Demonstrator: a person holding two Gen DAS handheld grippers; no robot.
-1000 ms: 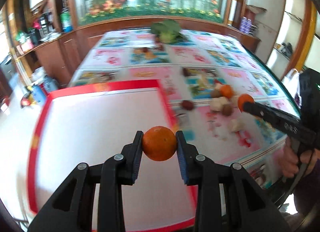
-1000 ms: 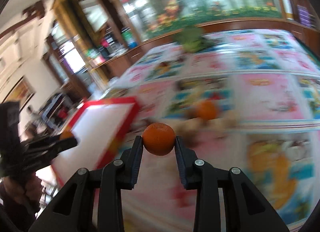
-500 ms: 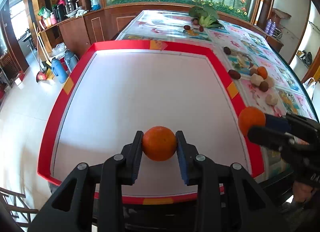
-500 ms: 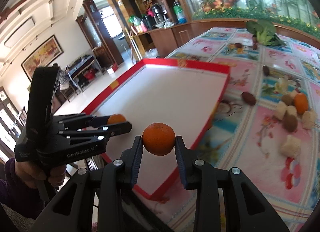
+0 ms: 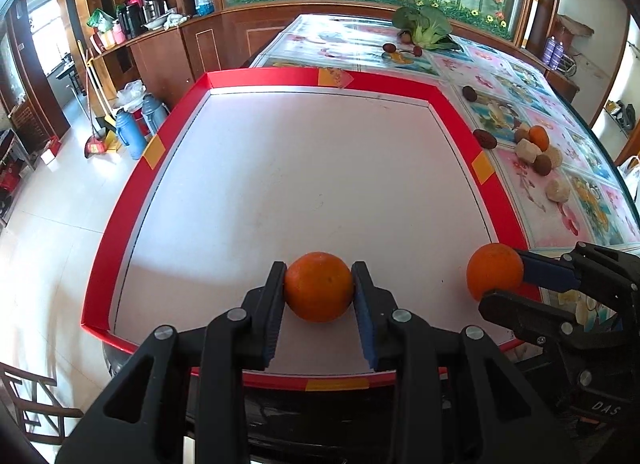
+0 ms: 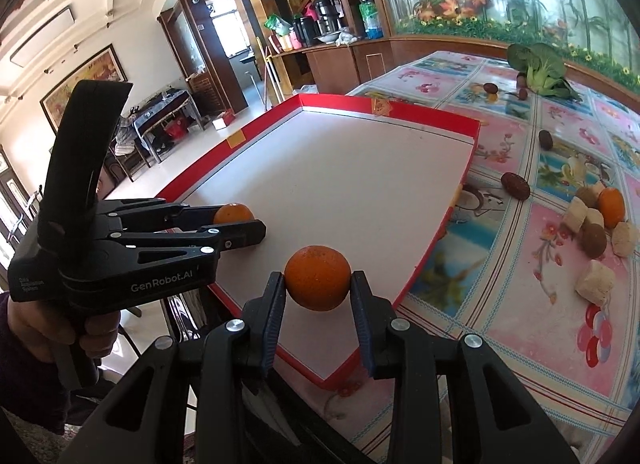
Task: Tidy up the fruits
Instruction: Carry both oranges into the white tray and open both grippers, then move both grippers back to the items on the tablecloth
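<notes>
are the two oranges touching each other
Apart. The left wrist view shows white tray floor between the left gripper's orange and the right gripper's orange.

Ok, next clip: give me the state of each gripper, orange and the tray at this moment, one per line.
left gripper: shut on left orange
left orange: held over the tray
right gripper: shut on right orange
right orange: held at the tray's near corner
red-rimmed tray: nothing resting in it
third orange: on the tablecloth among other pieces
</notes>
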